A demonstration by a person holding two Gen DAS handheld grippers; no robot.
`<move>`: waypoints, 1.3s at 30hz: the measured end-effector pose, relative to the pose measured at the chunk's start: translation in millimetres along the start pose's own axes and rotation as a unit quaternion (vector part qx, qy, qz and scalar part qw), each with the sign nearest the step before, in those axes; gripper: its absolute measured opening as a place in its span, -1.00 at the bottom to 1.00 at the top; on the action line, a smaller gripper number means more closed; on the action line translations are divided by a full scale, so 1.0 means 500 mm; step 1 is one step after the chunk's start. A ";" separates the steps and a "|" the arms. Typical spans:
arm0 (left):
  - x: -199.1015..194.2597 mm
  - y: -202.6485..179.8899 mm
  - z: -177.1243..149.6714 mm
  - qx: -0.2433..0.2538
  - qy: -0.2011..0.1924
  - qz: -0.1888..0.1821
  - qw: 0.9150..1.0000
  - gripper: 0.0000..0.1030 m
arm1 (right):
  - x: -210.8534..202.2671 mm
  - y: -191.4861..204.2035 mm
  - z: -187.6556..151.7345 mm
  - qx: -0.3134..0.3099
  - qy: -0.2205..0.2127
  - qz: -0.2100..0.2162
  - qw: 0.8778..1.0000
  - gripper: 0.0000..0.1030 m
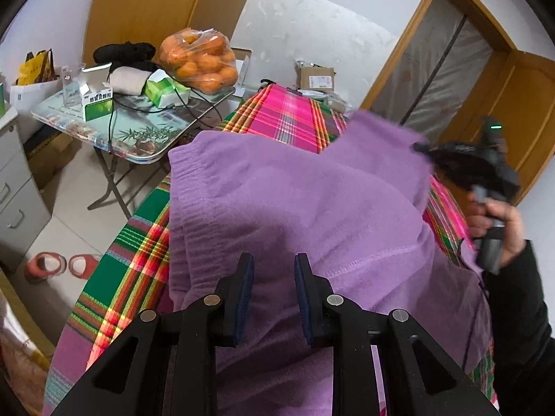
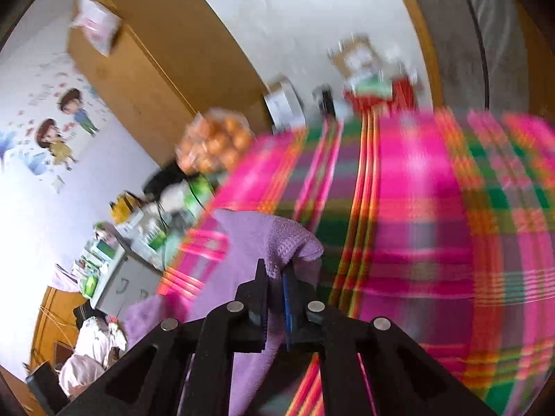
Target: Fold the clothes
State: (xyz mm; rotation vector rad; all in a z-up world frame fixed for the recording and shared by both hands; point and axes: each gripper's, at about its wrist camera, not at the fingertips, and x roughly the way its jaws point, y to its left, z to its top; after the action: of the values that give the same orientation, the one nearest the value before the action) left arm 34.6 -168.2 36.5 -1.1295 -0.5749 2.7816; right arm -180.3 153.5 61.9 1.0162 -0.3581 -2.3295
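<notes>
**Mei:** While the right gripper (image 2: 275,279) has its fingers clenched on a bunched edge of the purple garment (image 1: 295,201), where would you say the rest of it lies?

**Tao:** Spread over the plaid cloth (image 1: 138,253), which I'll take as my landmark. Most of the garment sits in the middle of that cloth, ribbed hem towards the cloth's left edge, one corner lifted off it on the far right where the right gripper has it.

**Mei:** And the left gripper (image 1: 274,294)?

**Tao:** Fingers apart, hovering over the garment near the cloth's near edge. Fabric lies below and between them, but the pads aren't pressing on it, so it's released (nothing held).

**Mei:** How should the fold go, then?

**Tao:** I'd judge the left should pin or pinch the near side first, so the garment doesn't slide on the cloth. Then carry the lifted corner low and flat across, lining edge to edge before letting go. A thin pinch of soft knit could slip, so no yanking.

**Mei:** Any containers?

**Tao:** Beyond the cloth's far-left corner, on a folding table (image 1: 104,138), a clear plastic bag (image 1: 199,60) is full of oranges. Beside it stand a green-and-white box (image 1: 97,100) and a tissue pack (image 1: 166,90); their contents I can't see. A cardboard box (image 1: 317,78) sits past the cloth's far end, closed.
</notes>
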 end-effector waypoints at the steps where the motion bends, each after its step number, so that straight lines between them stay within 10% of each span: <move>1: -0.003 -0.004 -0.003 0.002 -0.001 -0.002 1.000 -0.52 | -0.040 0.010 0.003 -0.009 -0.020 -0.002 1.000 -0.86; 11: -0.018 -0.031 -0.029 0.006 -0.004 -0.016 1.000 -0.52 | -0.268 0.132 -0.036 -0.104 -0.121 -0.087 0.983 -0.86; 19: -0.033 -0.028 -0.035 0.001 -0.008 -0.008 1.000 -0.52 | -0.074 0.228 -0.229 -0.165 0.127 0.030 0.978 -0.68; 23: -0.030 -0.023 -0.039 0.003 -0.005 -0.011 1.000 -0.52 | -0.101 0.171 -0.274 -0.130 0.146 0.050 0.979 -0.50; 29: -0.015 -0.029 -0.048 0.004 0.001 -0.024 1.000 -0.52 | -0.233 -0.007 -0.246 0.011 0.054 -0.005 0.998 -0.18; 39: 0.000 -0.040 -0.059 0.008 0.011 -0.013 1.000 -0.52 | -0.151 -0.136 -0.224 0.118 0.069 -0.034 0.990 -0.15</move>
State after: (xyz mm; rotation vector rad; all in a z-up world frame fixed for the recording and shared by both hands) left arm 53.7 -140.4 24.4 -1.1412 -0.5603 2.7437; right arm -82.7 251.2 -0.2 1.3135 -0.5613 -2.2987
